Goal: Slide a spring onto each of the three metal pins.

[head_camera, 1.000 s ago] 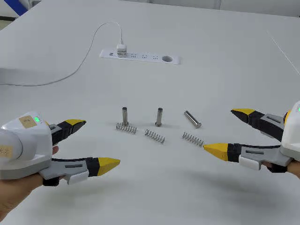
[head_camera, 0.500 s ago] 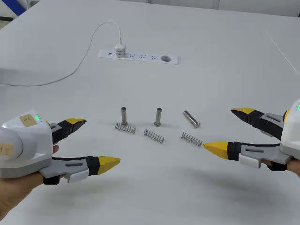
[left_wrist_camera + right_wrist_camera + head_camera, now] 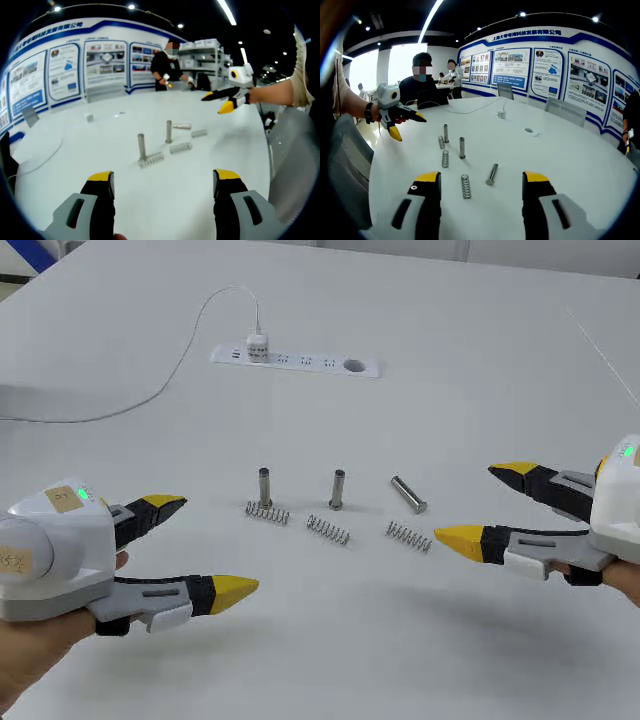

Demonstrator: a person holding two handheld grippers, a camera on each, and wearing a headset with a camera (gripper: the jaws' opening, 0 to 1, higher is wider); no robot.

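Springs (image 3: pixel 328 530) are lying loose beside the three pins (image 3: pixel 338 489), one lying flat. The left gripper (image 3: pixel 220 543) and right gripper (image 3: pixel 465 503) are hovering wide open, empty; pinching a spring gently mid-coil seems best.

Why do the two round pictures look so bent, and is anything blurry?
Head view: sharp, evenly lit, soft shadows on the table. Left gripper view: fisheye curves the table edge; ceiling lights glare. Right gripper view: same curving, bright window washed out.
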